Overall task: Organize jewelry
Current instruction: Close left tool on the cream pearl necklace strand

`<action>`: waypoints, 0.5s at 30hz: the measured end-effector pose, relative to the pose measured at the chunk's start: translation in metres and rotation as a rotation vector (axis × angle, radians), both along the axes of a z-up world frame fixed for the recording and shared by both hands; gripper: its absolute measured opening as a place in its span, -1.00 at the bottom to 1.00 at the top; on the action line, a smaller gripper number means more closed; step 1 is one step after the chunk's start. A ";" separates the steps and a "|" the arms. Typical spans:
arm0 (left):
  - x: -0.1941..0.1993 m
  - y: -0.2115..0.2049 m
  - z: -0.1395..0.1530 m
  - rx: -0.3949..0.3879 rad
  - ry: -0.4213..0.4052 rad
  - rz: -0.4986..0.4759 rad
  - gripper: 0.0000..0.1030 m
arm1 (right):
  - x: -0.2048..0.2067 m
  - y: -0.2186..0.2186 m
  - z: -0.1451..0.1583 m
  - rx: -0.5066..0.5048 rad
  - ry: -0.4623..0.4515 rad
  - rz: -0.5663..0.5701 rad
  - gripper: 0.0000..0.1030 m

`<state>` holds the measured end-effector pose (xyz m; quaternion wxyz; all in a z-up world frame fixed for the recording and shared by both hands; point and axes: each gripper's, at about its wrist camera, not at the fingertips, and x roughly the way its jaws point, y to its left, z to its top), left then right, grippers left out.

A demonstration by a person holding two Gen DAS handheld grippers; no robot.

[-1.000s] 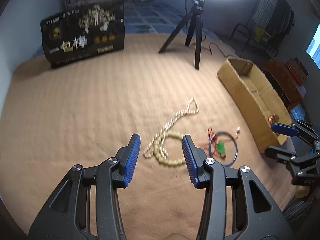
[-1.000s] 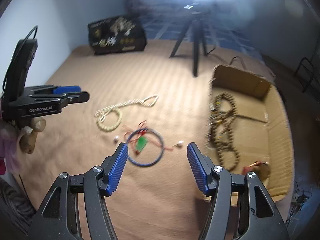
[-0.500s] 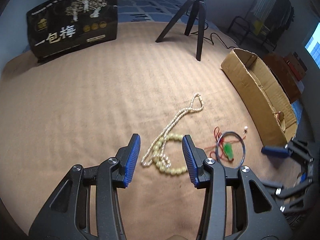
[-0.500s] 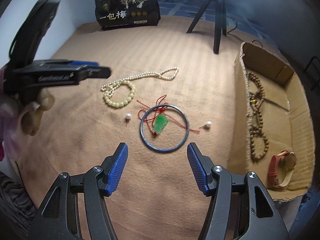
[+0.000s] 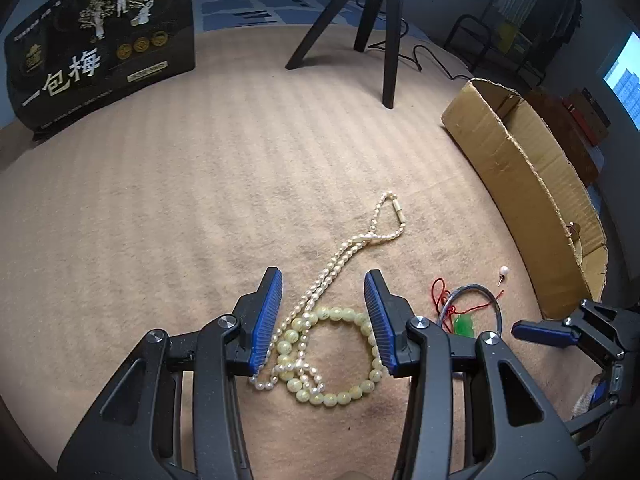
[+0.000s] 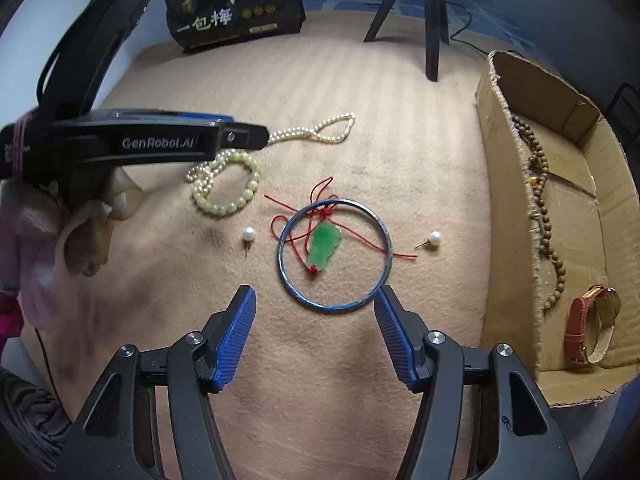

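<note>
A brown bead strand (image 6: 538, 184) and a watch (image 6: 592, 322) are already boxed; the bangle (image 6: 334, 254), pendant, pearls and bead bracelet (image 5: 340, 354) remain on the bench. The left claw (image 5: 324, 316) is held half-open and empty; the right claw (image 6: 316, 334), just widened, is empty.

On the table the bead bracelet (image 6: 228, 188) lies left of the bangle (image 6: 334, 254), the pearl necklace (image 6: 316, 130) crossing it and trailing back; the pendant (image 6: 323, 246) rests inside the bangle; one pearl stud (image 6: 249, 234) lies just left, another (image 6: 434, 237) right; the cardboard box (image 6: 502, 184) at far right holds a bead string (image 6: 540, 184) and a watch (image 6: 592, 322).
</note>
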<state>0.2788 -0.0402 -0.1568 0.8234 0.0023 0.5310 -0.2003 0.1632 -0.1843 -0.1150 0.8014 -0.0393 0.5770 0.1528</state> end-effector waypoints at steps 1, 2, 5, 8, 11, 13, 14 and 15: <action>0.000 -0.001 0.000 0.001 0.007 -0.007 -0.15 | -0.001 0.002 -0.001 -0.019 -0.014 -0.003 0.57; 0.001 -0.001 -0.001 -0.003 0.008 -0.010 -0.15 | -0.001 0.003 -0.001 -0.033 -0.023 -0.005 0.57; 0.003 -0.002 -0.003 -0.008 0.014 -0.015 -0.15 | 0.002 0.003 -0.002 -0.041 -0.033 -0.033 0.57; 0.005 -0.003 -0.006 -0.006 0.019 -0.025 -0.26 | 0.007 0.006 -0.004 -0.036 -0.032 -0.043 0.57; 0.006 -0.004 -0.009 -0.015 0.032 -0.038 -0.27 | 0.012 0.008 -0.007 -0.057 -0.029 -0.048 0.57; 0.006 -0.007 -0.010 -0.012 0.034 -0.053 -0.27 | 0.016 0.009 -0.010 -0.056 -0.020 -0.058 0.57; 0.007 -0.009 -0.011 -0.007 0.032 -0.061 -0.27 | 0.017 0.007 -0.011 -0.058 -0.020 -0.061 0.57; 0.008 -0.011 -0.012 0.000 0.031 -0.067 -0.27 | 0.019 0.008 -0.013 -0.065 -0.020 -0.065 0.57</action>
